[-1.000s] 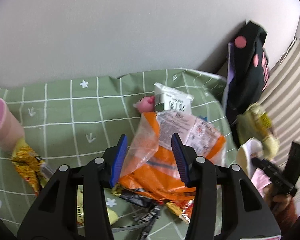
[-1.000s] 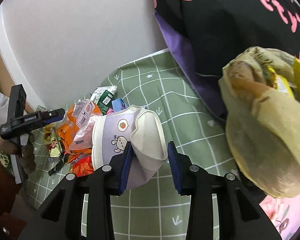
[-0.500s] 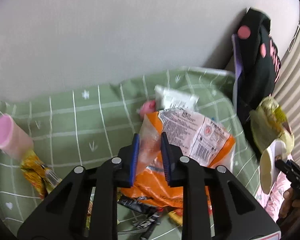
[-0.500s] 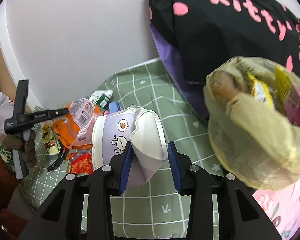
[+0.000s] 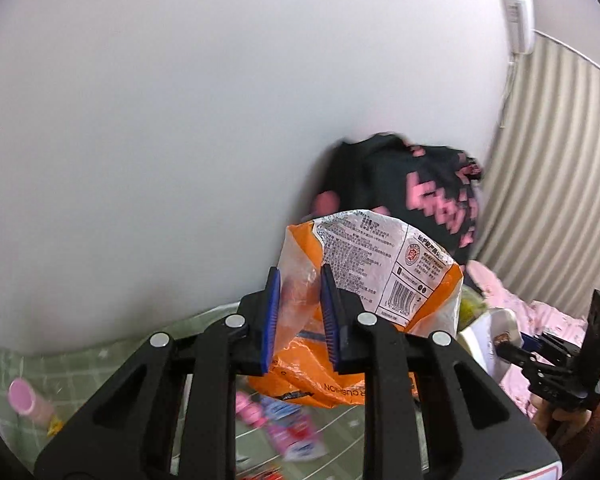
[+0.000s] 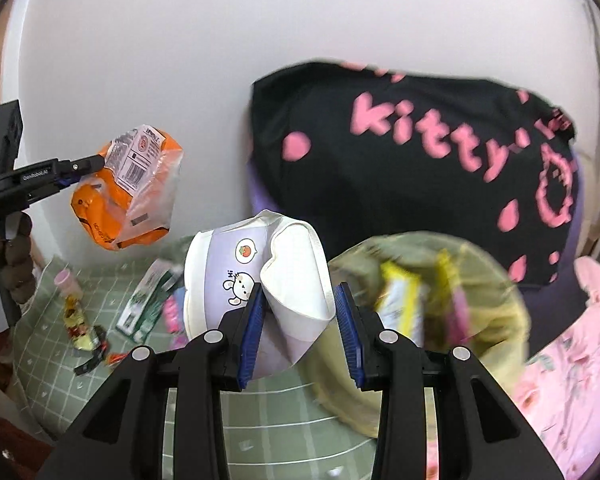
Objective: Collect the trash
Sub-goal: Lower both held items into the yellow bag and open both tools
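Observation:
My left gripper (image 5: 298, 292) is shut on an orange and clear snack wrapper (image 5: 380, 280) and holds it up in the air; the wrapper also shows in the right wrist view (image 6: 132, 188), at the upper left above the bed. My right gripper (image 6: 300, 312) is shut on a crumpled white paper cup with a cartoon rabbit (image 6: 260, 280). Just right of the cup hangs a yellowish translucent trash bag (image 6: 420, 312) with wrappers inside.
A green checked sheet (image 6: 60, 340) holds a green carton (image 6: 148, 300), a pink cup (image 6: 66, 282), yellow and red wrappers (image 6: 84, 340) and pink packets (image 5: 284, 428). A black pillow with pink letters (image 6: 400, 152) leans on the white wall. Pink fabric (image 6: 572, 380) lies right.
My left gripper has lifted the orange wrapper off the sheet and swung it up and right. My right gripper with the cup has moved closer to the yellow bag.

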